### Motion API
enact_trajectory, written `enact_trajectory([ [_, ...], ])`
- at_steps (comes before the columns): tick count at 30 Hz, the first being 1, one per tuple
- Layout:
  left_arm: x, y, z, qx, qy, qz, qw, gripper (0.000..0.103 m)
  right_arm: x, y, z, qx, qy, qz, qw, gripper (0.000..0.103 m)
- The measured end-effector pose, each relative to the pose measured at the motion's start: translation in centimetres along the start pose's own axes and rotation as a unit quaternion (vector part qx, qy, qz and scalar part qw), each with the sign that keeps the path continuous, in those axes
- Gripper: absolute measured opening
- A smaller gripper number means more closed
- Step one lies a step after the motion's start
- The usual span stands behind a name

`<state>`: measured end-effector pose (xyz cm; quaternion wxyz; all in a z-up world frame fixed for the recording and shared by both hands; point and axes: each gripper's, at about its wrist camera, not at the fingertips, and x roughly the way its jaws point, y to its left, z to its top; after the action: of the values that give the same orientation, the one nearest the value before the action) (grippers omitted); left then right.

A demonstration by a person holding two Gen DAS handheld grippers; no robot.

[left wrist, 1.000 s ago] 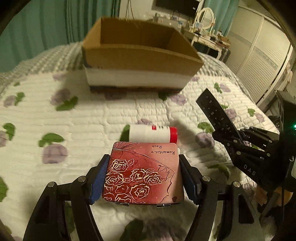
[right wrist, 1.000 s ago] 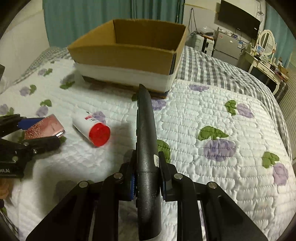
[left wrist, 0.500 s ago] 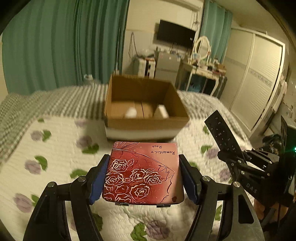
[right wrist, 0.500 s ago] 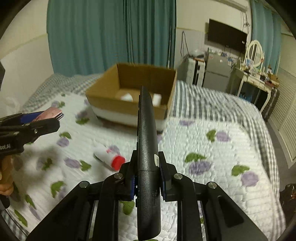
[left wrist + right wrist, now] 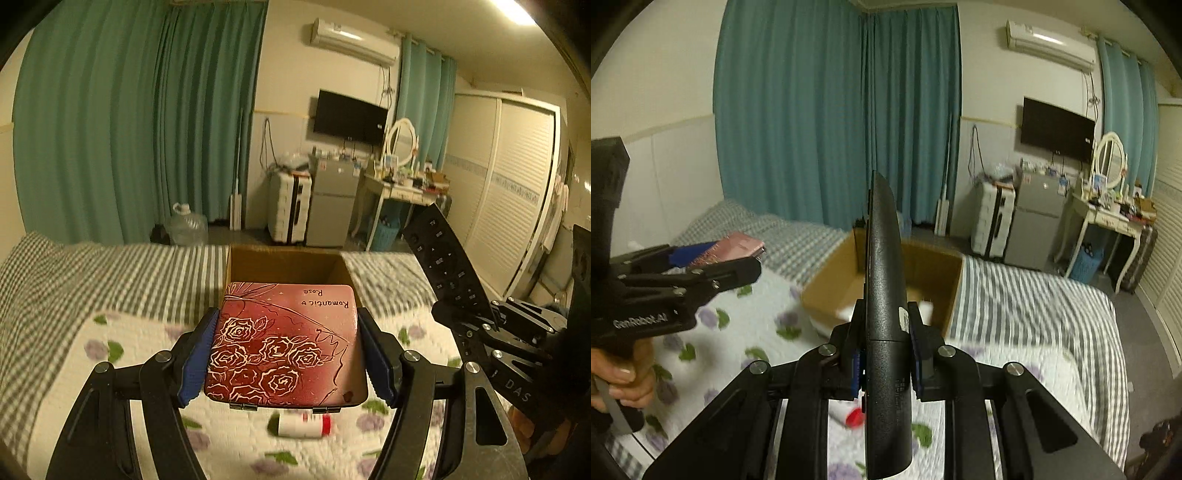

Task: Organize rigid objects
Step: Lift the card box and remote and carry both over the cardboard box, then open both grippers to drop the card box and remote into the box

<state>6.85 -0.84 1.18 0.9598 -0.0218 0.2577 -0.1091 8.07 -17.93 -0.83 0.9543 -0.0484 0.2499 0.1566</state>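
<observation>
Both tools are loaded and held in the air over the quilted bed (image 5: 122, 369), short of the open cardboard box (image 5: 945, 269) that sits toward the bed's far edge. The left gripper (image 5: 286, 354) is clamped on the side edges of a red rose-printed tin (image 5: 284, 343), held flat with its lid up and its hinges toward the camera. The right gripper (image 5: 884, 354) pinches a black remote control (image 5: 884, 295) on edge, long axis pointing straight ahead at the box, buttons facing left.

To do the drop well, carry each item fully past the near wall, lower it inside, then release one at a time. The box seems to hold something white already, though blur makes that unsure. A red-capped white bottle (image 5: 304, 424) lies on its side on the quilt below.
</observation>
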Motion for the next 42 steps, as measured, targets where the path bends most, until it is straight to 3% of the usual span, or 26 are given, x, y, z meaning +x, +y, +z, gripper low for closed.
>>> enact_trajectory([
  [9,3.3,-0.2,4.4,0.003,-0.029,0.002,0.9996,0.072,1.7,-1.7,5.1,0.000,-0.047,-0.003,0.999,0.019],
  [16,9.0,0.0,5.5,0.008,-0.023,0.005,0.9997,0.072,6.8,-2.8,6.6,0.003,-0.041,-0.003,0.999,0.019],
  [23,14.3,0.8,4.4,0.008,0.010,0.010,0.9999,0.072,13.2,-3.5,5.5,0.001,-0.003,-0.001,1.000,0.019],
  [35,23.0,2.5,1.0,0.012,0.081,0.015,0.9965,0.072,22.9,-5.1,0.3,0.014,0.093,0.004,0.996,0.019],
  [42,25.4,2.4,-0.2,0.019,0.107,0.013,0.9940,0.072,26.2,-5.8,-1.6,0.015,0.134,0.009,0.991,0.019],
])
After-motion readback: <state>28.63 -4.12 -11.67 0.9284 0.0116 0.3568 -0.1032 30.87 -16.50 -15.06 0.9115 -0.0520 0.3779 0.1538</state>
